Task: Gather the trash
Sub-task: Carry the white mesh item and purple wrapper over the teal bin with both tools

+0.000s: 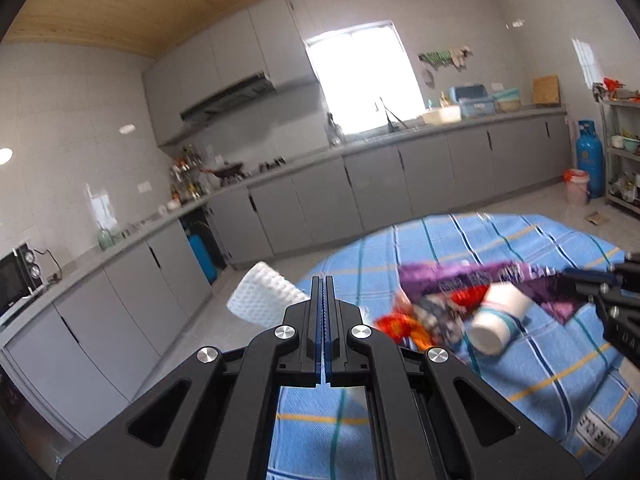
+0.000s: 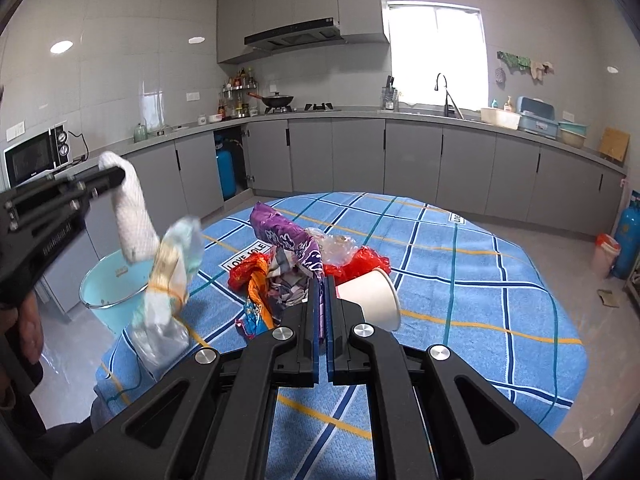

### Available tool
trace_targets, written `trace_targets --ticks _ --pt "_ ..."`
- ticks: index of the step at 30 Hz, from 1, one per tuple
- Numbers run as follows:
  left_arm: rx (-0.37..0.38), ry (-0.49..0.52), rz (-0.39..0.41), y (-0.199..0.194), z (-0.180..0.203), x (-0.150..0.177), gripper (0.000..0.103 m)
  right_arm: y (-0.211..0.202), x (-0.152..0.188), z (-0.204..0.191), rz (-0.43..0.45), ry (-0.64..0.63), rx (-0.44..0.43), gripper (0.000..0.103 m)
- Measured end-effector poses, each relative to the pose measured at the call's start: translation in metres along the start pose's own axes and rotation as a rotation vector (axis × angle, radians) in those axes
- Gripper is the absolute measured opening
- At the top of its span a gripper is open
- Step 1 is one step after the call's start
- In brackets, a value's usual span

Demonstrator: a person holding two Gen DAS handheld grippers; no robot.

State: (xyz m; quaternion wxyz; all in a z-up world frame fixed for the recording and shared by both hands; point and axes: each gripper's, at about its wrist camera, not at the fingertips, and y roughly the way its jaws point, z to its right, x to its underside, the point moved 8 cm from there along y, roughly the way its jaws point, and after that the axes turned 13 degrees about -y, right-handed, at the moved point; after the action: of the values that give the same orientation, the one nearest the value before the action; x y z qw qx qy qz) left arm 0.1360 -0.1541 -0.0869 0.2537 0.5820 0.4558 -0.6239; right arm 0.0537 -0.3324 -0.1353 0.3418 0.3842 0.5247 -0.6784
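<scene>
Left gripper (image 2: 116, 174) clamped tight on a white foam net sleeve (image 2: 132, 212), dangling over the light-blue bucket (image 2: 102, 284) off the table's edge. Right gripper (image 2: 323, 280) pinched narrow on the purple wrapper (image 2: 286, 236), probably just its edge. Remaining trash, incl. paper cup (image 2: 370, 294), piled on the blue checked tablecloth (image 2: 480, 280).

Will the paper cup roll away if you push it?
Probably: the paper cup lies on its side on the tablecloth, so it would likely roll in a curve. It looks light and empty, and a hard squeeze might crush it.
</scene>
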Motion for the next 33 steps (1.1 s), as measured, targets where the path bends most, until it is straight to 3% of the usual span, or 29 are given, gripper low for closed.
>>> trace_targets --ticks 5,9,16,21,25,29,33 --pt "0.005 0.017 -0.01 0.007 0.008 0.001 0.0 0.001 0.001 0.001 0.0 0.004 0.0 0.003" --pt "0.015 0.03 0.039 -0.004 0.013 -0.009 0.0 0.0 0.0 0.004 0.005 0.007 0.004 0.003" --pt "0.013 -0.036 -0.017 0.014 -0.001 -0.001 0.0 -0.003 -0.002 0.004 0.02 0.01 0.001 0.003" --pt "0.043 0.003 0.032 0.005 0.011 -0.008 0.0 -0.008 -0.006 0.0 0.051 0.017 -0.03 0.003" --pt "0.046 0.006 -0.039 0.031 0.018 0.017 0.0 -0.016 -0.012 -0.012 0.081 -0.003 -0.064 0.003" --pt "0.038 0.029 -0.093 0.05 0.024 0.042 0.0 -0.001 -0.003 -0.032 0.014 -0.049 -0.113 0.003" --pt "0.051 0.036 -0.03 0.034 0.026 0.029 0.0 0.016 0.015 -0.04 -0.056 -0.069 -0.122 0.003"
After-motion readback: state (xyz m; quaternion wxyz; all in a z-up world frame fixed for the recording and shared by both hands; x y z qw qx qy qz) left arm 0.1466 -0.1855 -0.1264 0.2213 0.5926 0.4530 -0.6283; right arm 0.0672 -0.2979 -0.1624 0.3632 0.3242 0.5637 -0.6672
